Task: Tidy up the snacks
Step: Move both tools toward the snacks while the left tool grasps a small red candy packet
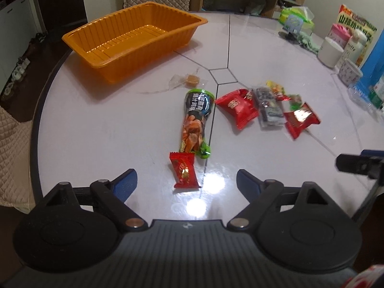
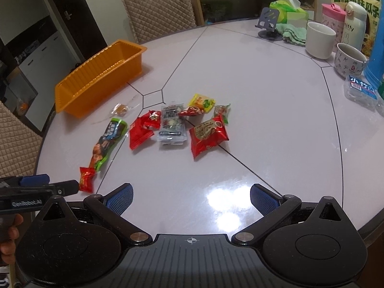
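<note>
We are at the start: both the left gripper [image 1: 186, 180] and right gripper [image 2: 191, 198] hang apart and empty, so next we judge closing on the small red candy [image 1: 184, 170] for the orange tray [image 1: 134, 40].

Ahead of your open jaws, glossy foil snack wrappers [image 2: 208, 136] lie on the polished table [image 2: 264, 120]; beyond, a ribbed orange plastic tray [image 1: 134, 40].

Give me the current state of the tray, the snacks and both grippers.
Orange tray: upright, no snacks inside.
Long green packet: flat on the table, outside the tray.
Small red candy: flat on the table, just ahead of the left gripper.
Wrapped brown candy: lying near the tray.
Left gripper: open, holding nothing.
Right gripper: open, holding nothing.
</note>
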The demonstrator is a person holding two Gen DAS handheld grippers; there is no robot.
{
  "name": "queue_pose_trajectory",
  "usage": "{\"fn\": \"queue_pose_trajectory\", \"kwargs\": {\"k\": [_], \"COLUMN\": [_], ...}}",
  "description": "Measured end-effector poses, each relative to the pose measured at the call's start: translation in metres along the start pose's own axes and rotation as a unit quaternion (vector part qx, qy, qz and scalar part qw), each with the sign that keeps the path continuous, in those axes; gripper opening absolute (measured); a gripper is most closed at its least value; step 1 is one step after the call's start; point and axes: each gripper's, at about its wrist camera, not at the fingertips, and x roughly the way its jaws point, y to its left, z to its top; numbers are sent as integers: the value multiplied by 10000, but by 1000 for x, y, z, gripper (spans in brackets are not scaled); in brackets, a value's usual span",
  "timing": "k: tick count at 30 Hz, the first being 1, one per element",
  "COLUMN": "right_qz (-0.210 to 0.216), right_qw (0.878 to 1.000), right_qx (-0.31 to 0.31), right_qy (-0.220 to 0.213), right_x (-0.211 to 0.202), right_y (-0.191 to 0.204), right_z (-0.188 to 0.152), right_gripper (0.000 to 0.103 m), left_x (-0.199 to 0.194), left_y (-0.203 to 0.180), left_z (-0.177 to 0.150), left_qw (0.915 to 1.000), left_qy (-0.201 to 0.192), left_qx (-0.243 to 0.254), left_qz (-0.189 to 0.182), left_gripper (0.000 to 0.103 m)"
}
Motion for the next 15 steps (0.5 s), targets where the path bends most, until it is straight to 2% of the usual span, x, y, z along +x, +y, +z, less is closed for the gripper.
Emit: {"fn": "queue_pose_trajectory", "kwargs": {"k": [6,8,15], "right_qz": [-23,-31,-67], "right_qw": [10000,10000,9998], "right_qx": [41,65,119], "right_qy": [41,49,116], "right_x": [9,10,16], "right_y": [-10,-13,-21], "right_z": [3,3,2], "right_gripper": [103,103,103], "left_x": [23,29,43], "left_y": [0,0,0], "left_z": [1,2,1], "left_qw": [9999,9999,9998], "left_qy": [25,30,174], "left_qx": [36,57,54], "left_qz": [125,139,128], "left_gripper": [72,62,40]}}
